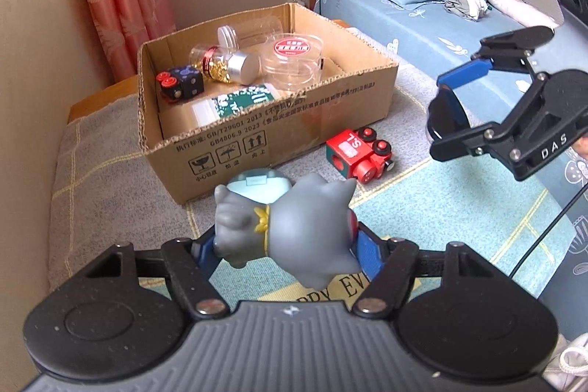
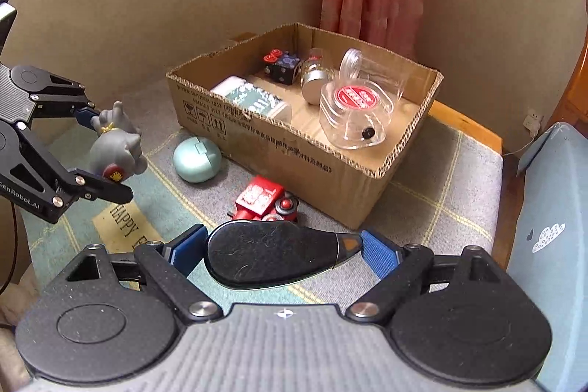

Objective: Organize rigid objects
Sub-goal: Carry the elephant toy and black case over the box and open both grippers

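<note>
Two grippers are at work, each clenched on one item: the left gripper (image 1: pixel 286 245) grasps one grey cat figurine (image 1: pixel 294 230) between its blue pads, and the right gripper (image 2: pixel 283 250) grips one glossy black oval case (image 2: pixel 272 254), both held above the mat near the open cardboard box (image 1: pixel 279 138). Inside the box lie one black dice-patterned cube (image 1: pixel 182 83), one jar of gold flakes (image 1: pixel 220 61), two clear plastic containers, and one green-and-white bottle (image 1: pixel 235 101). Outside, on the mat, one red toy train (image 1: pixel 358 153) and one teal egg-shaped case (image 2: pixel 196 160) sit just beside the box's front wall.
</note>
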A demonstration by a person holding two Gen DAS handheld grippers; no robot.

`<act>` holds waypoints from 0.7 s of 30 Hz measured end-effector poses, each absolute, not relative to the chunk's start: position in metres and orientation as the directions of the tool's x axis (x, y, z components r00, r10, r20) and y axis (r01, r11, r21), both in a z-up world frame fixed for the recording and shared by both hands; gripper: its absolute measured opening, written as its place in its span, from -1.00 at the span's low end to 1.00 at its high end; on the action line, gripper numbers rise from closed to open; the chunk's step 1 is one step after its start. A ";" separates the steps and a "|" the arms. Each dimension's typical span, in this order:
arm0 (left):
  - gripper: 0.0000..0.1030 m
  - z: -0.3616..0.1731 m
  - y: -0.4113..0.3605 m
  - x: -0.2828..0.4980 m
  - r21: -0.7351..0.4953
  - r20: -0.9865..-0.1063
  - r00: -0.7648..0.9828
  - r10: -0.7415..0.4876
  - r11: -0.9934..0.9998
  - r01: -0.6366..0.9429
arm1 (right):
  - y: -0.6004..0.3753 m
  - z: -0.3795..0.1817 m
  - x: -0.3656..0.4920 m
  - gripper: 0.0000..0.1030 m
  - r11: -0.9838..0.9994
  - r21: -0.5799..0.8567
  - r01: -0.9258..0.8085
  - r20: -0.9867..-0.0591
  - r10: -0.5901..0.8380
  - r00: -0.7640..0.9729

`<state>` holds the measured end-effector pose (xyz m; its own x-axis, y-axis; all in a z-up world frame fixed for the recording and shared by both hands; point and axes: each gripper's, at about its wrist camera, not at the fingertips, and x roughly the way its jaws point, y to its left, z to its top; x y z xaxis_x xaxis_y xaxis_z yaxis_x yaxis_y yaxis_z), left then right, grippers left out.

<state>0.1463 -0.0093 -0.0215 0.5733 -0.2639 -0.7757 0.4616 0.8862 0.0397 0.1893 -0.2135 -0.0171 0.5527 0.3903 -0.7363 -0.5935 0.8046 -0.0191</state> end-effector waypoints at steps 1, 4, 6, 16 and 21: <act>0.38 -0.018 -0.009 0.147 0.044 -0.771 0.579 -0.265 0.885 0.464 | -0.212 -0.012 0.191 0.80 0.802 -0.019 -0.596 -0.728 0.398 0.558; 0.38 -0.006 -0.007 0.152 0.060 -0.756 0.599 -0.264 0.883 0.465 | -0.206 0.002 0.196 0.80 0.799 -0.032 -0.601 -0.703 0.409 0.582; 0.38 0.002 -0.006 0.157 0.076 -0.743 0.618 -0.256 0.886 0.458 | -0.201 0.010 0.204 0.80 0.806 -0.038 -0.591 -0.688 0.408 0.600; 0.38 0.034 -0.002 0.216 0.112 -0.717 0.660 -0.226 0.896 0.429 | -0.185 0.021 0.263 0.80 0.866 -0.002 -0.501 -0.673 0.369 0.641; 0.38 0.035 -0.005 0.253 0.123 -0.728 0.657 -0.195 0.906 0.406 | -0.178 0.011 0.280 0.83 0.891 0.017 -0.453 -0.686 0.340 0.643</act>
